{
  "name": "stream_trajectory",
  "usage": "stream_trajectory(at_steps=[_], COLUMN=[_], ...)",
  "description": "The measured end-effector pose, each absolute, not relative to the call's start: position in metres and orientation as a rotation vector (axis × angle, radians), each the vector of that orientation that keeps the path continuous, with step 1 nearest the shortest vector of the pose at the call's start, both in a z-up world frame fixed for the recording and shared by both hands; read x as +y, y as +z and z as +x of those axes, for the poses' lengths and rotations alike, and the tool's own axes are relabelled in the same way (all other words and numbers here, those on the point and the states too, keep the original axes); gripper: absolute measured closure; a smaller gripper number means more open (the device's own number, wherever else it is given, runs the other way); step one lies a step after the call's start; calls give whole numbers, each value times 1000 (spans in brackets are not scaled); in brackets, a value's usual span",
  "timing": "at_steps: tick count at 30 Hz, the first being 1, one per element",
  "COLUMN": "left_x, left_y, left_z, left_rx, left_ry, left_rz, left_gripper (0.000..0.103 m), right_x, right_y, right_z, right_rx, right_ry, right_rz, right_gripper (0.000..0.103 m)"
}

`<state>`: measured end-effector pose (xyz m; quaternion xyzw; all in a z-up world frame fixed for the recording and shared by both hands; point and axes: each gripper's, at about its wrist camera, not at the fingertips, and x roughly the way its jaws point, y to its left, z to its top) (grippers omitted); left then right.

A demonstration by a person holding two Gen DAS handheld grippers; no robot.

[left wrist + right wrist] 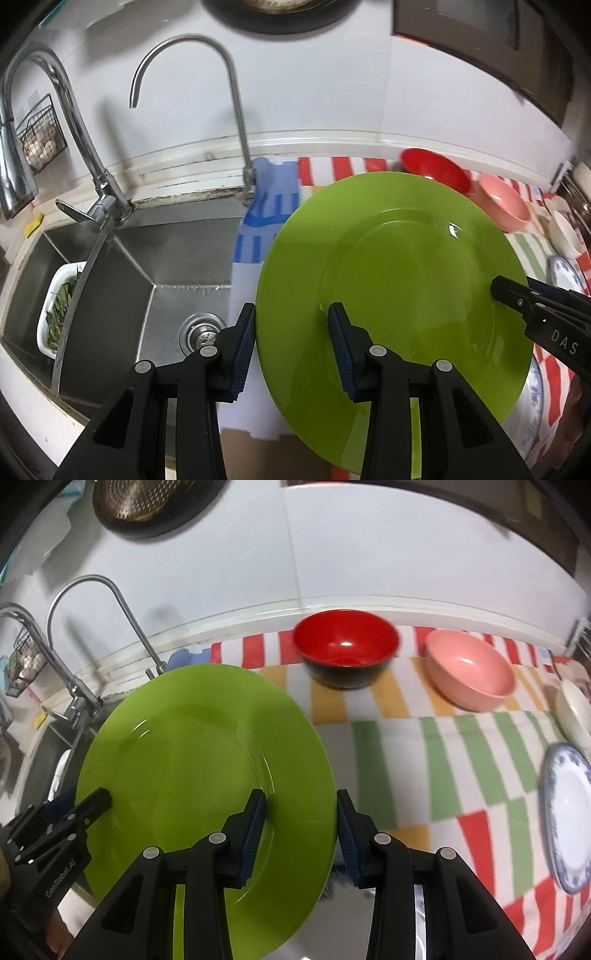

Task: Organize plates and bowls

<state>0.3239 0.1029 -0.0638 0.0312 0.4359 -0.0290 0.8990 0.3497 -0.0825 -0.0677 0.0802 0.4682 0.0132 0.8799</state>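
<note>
A large green plate (pixel 399 266) (pixel 192 753) hangs in the air, tilted, over the sink's right edge and the counter. My left gripper (pixel 291 343) is shut on its left rim, one blue pad under the rim and one on the face. My right gripper (pixel 301 830) is shut on the opposite rim in the same way. Each gripper shows in the other's view: the right one (pixel 517 299) and the left one (pixel 92 805). On the striped cloth (pixel 399 746) stand a red bowl (pixel 347 642), a pink bowl (pixel 469 668), a white bowl (pixel 576 709) and a blue-rimmed white plate (pixel 569 823).
A steel sink (pixel 147 258) lies to the left with two tall faucets (pixel 229 74) behind it and a white basket of greens (pixel 59 306) in its left basin. A blue towel (pixel 269 206) hangs over the sink's right edge. The white wall is close behind.
</note>
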Motion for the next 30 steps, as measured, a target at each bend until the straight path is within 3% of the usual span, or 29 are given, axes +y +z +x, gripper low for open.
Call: stream_trajectory(at_steps=[30], left_x=[20], left_y=[-94], left_z=[220], left_rx=[1016], left_ry=[-26], left_rz=[38], left_gripper=[63], right_x=[-169], right_y=[-80], right_z=[240], right_rx=[1043], right_ry=[32], right_rz=[120], right_gripper=[64])
